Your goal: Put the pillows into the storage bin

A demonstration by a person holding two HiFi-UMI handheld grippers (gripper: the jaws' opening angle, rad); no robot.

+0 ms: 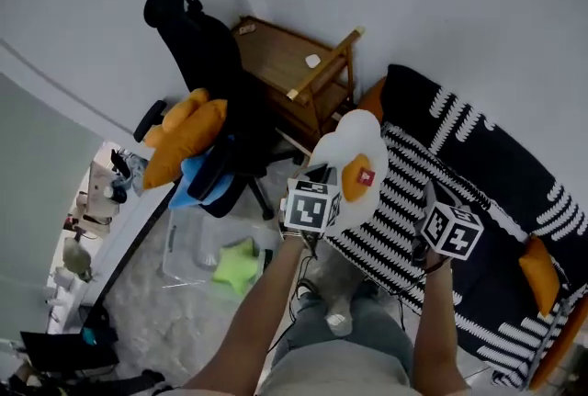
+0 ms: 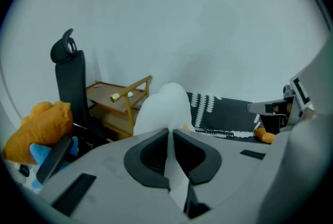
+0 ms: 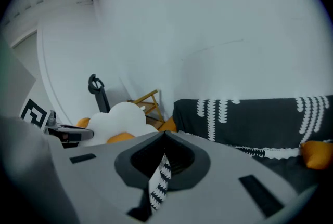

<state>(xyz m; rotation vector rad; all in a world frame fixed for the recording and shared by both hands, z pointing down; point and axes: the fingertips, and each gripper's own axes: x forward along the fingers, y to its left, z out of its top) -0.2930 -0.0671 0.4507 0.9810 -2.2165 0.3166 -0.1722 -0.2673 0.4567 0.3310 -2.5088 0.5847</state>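
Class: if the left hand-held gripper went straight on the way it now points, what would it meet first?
The white fried-egg-shaped pillow clamped in the left hand-held gripper fills that line; beyond it, probably the pale wall, depth unclear.

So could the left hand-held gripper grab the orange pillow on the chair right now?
Probably not: the left hand-held gripper is shut on the white pillow. The orange pillow lies in the open on the chair, so letting go first should do.
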